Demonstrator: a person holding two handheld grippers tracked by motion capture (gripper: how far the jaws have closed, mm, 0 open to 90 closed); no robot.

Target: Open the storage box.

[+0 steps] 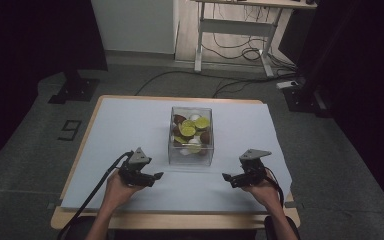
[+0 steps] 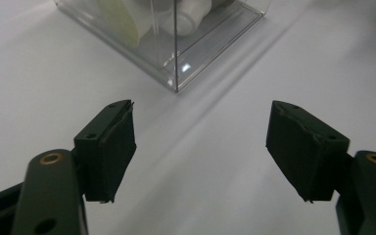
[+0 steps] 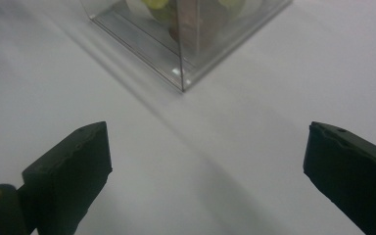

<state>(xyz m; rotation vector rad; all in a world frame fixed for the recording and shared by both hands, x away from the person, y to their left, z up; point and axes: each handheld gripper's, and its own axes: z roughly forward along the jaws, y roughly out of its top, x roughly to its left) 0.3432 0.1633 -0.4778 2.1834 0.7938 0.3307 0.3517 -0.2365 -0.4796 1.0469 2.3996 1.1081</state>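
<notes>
Clear plastic forms the box (image 1: pixel 191 136) standing near the middle of the white-covered table (image 1: pixel 130 130); everything else is placed from it. Inside lie green lime halves (image 1: pixel 195 126), brown pieces and white pieces, piled so that those underneath are hidden and hard to name. On the person's side of the box, to its left, the left gripper (image 1: pixel 156 177) hovers over the sheet with jaws apart and nothing between them. To the box's right, equally near the person, the right gripper (image 1: pixel 226 177) stands wider, also empty. In the left gripper view only the box's near corner (image 2: pixel 176 58) shows, the contents a pale blur cut off by the frame. The right gripper view (image 3: pixel 183 54) likewise crops the box at its corner.
</notes>
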